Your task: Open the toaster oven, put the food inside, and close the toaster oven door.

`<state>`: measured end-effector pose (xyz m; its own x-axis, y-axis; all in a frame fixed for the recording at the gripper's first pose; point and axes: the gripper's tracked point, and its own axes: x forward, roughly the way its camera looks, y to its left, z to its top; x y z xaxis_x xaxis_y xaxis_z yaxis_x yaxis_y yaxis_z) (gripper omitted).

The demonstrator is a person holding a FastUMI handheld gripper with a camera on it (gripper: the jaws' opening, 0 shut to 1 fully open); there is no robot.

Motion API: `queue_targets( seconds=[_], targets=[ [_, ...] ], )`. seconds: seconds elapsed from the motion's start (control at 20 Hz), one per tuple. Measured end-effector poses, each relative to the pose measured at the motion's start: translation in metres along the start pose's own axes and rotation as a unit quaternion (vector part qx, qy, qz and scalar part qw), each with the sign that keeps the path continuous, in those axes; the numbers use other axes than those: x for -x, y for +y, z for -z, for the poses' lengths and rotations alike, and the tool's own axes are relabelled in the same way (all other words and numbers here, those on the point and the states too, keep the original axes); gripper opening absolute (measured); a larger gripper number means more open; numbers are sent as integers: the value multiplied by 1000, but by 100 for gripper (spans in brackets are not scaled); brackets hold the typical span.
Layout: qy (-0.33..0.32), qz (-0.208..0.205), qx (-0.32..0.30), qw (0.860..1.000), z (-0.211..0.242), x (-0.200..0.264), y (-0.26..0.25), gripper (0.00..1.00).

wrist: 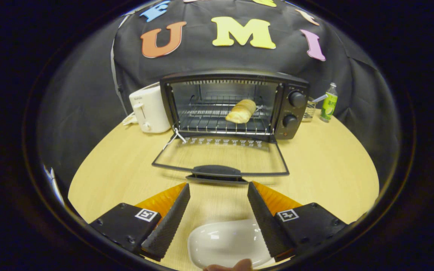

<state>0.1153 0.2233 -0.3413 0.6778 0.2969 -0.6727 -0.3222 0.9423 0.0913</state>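
Golden roll [241, 111] — beyond open tool [219, 188].

We see an evenly lit, sharp picture with light coming from above: the desk [322, 158] is bright, and the white dish [224, 242] shows small glare. The open oven door [220, 158] throws a soft shadow. The fisheye bends the desk's edges, and the gripper [219, 203] fingers, spread wide, look enlarged.

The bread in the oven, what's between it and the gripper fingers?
In the gripper view, the oven's open door lies flat on the table, between the open hand-held gripper and the bread.
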Motion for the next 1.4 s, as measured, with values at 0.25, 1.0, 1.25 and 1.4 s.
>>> queue_targets(
  seconds=[0.25, 1.0, 1.25, 1.4],
  targets=[
    [54, 11, -2, 998, 19, -27, 4, 100],
    [22, 26, 5, 999, -4, -25, 8, 100],
    [-76, 20, 10, 997, -80, 0, 3, 100],
    [-115, 39, 18, 992, -102, -7, -2, 100]
  ],
)
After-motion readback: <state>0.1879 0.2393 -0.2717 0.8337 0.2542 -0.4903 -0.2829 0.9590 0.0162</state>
